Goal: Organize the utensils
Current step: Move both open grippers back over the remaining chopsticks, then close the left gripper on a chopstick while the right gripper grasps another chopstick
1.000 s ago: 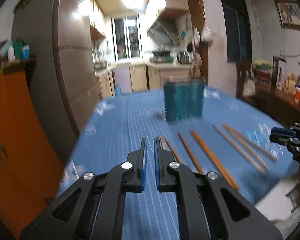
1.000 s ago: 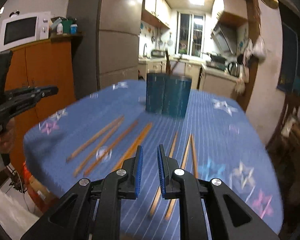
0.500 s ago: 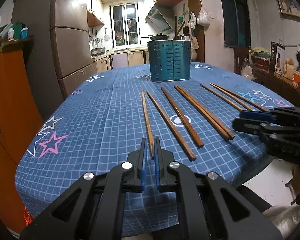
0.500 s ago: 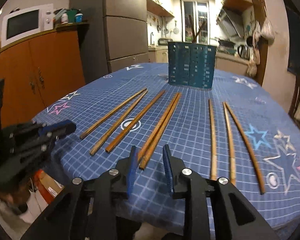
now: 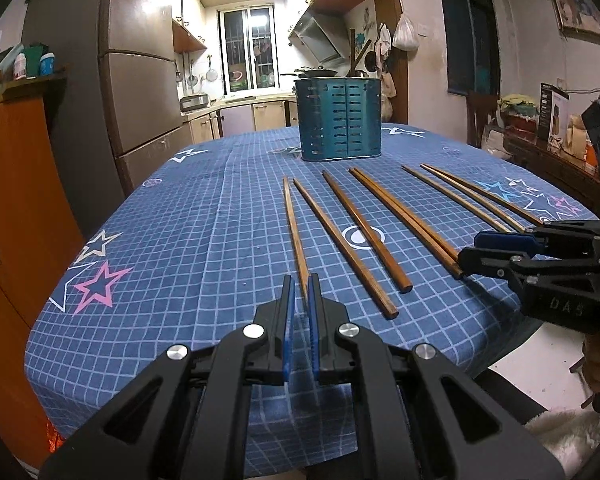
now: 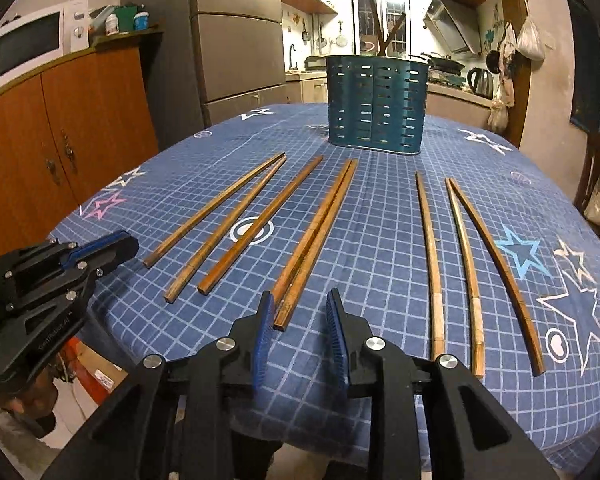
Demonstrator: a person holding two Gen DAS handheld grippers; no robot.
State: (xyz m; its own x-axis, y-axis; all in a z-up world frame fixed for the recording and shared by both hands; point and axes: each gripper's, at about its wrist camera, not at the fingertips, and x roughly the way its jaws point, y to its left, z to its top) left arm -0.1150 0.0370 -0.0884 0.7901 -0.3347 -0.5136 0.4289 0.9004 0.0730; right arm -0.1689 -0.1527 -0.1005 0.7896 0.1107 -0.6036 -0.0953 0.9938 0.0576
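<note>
Several wooden chopsticks lie side by side on the blue checked tablecloth, pointing toward a teal slotted utensil holder at the far side. Two dark sticks stand in the holder. My left gripper is shut and hovers at the near end of the leftmost chopstick. It holds nothing. My right gripper is open just behind the near end of a touching pair of chopsticks. Each gripper shows in the other's view: the right gripper, the left gripper.
The table's near edge runs just under both grippers. An orange cabinet with a microwave and a tall fridge stand to the left. A sideboard with boxes lines the right wall.
Both grippers have sunk toward the table's near edge and settled behind the chopsticks' ends. The right gripper's jaws have widened; the left has stayed shut.
</note>
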